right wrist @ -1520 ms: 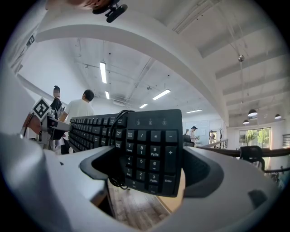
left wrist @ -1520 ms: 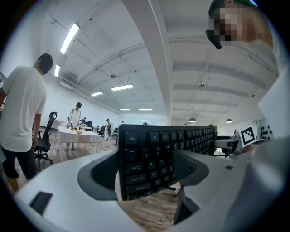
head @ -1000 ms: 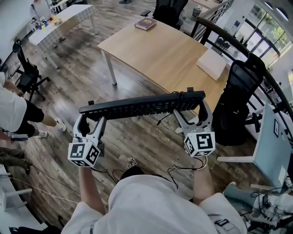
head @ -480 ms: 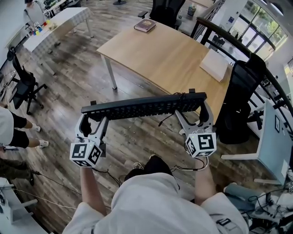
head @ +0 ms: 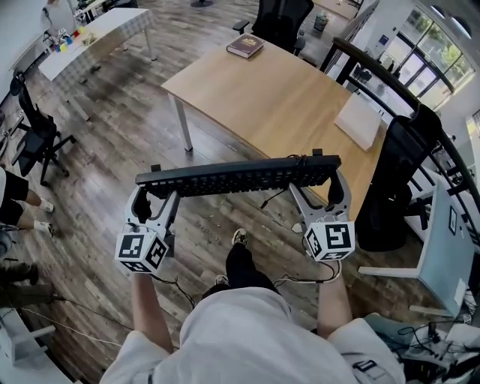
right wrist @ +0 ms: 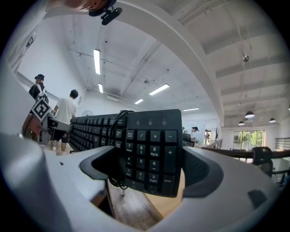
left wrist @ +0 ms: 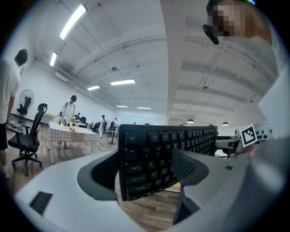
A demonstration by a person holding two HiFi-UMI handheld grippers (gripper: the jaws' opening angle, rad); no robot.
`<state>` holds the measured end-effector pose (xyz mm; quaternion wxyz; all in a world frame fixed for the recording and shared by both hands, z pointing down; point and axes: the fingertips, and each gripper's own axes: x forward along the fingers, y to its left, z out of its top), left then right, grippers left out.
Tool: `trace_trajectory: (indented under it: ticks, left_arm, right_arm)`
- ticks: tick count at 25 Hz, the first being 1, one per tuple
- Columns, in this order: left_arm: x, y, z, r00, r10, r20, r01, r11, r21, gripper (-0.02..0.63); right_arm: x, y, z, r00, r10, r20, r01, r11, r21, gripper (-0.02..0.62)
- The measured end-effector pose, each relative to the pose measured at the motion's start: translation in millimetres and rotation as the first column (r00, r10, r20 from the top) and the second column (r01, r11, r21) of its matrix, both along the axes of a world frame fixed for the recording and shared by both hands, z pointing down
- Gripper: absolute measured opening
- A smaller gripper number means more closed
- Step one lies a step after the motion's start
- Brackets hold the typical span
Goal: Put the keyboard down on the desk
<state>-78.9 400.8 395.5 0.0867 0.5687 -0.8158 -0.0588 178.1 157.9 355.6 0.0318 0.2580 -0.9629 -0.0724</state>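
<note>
A long black keyboard (head: 236, 177) hangs level in the air over the wood floor, short of the light wooden desk (head: 277, 97). My left gripper (head: 154, 196) is shut on its left end, where the Esc and Tab keys (left wrist: 145, 158) sit between the jaws. My right gripper (head: 319, 187) is shut on its right end, clamping the number pad (right wrist: 152, 152). The keyboard's cable (right wrist: 118, 131) is bundled beside the number pad and dangles below it. In both gripper views the keyboard stands on edge, keys facing the camera.
A brown book (head: 245, 47) lies at the desk's far end and a white box (head: 358, 121) at its right side. A black office chair (head: 397, 180) stands right of the desk, another (head: 281, 19) behind it. A person's legs (head: 19, 202) show at left.
The desk has drawn a little nearer and lower in the head view. Both grippers keep the same hold on the keyboard. The person at left has moved farther out of view.
</note>
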Motion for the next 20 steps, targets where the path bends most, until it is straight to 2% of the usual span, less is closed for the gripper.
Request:
trace_trajectory:
  ticks: [13, 20]
  left_arm:
    - [-61.4, -100.5, -17.2, 0.999, -0.009, 0.041, 0.010, 1.000, -0.008, 0.364]
    - [-75.1, -157.1, -25.2, 0.998, 0.009, 0.055, -0.007, 0.999, -0.035, 0.364]
  right_arm:
    - [-62.0, -102.9, -3.3, 0.999, -0.012, 0.047, 0.012, 1.000, -0.012, 0.456]
    - [-73.1, -156.9, -1.1, 0.997, -0.002, 0.072, 0.004, 1.000, -0.031, 0.456]
